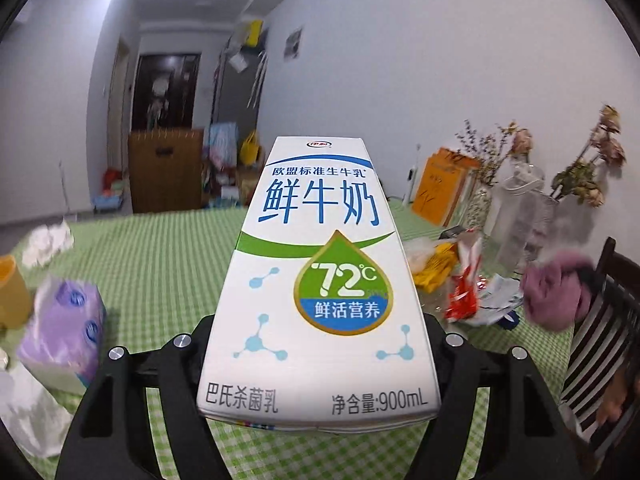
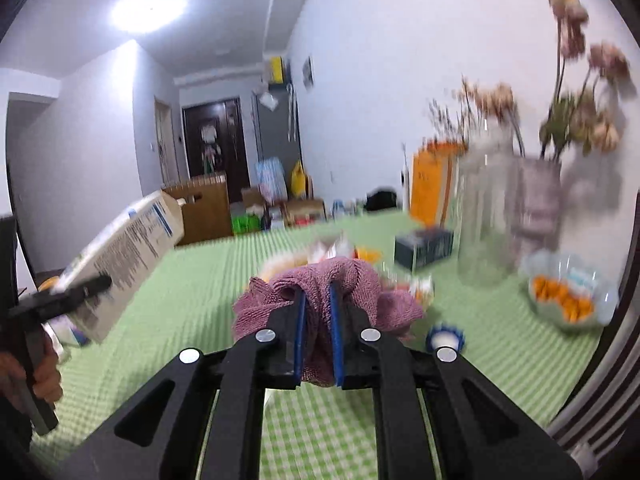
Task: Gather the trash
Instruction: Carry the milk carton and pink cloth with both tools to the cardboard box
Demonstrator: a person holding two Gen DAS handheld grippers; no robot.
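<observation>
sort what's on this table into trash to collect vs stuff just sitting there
Part of the job:
- milk carton, clamped in the left tool
- snack wrappers
- crumpled tissue
- pink cloth, pinched in the right tool, perhaps for wiping

Just lying about:
- tissue pack
- vases of dried flowers
- orange box
- bowl of snacks

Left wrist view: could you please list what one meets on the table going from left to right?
Yellow cup → purple tissue pack → milk carton between the left gripper's fingers → red-and-white wrapper → mauve cloth.
</observation>
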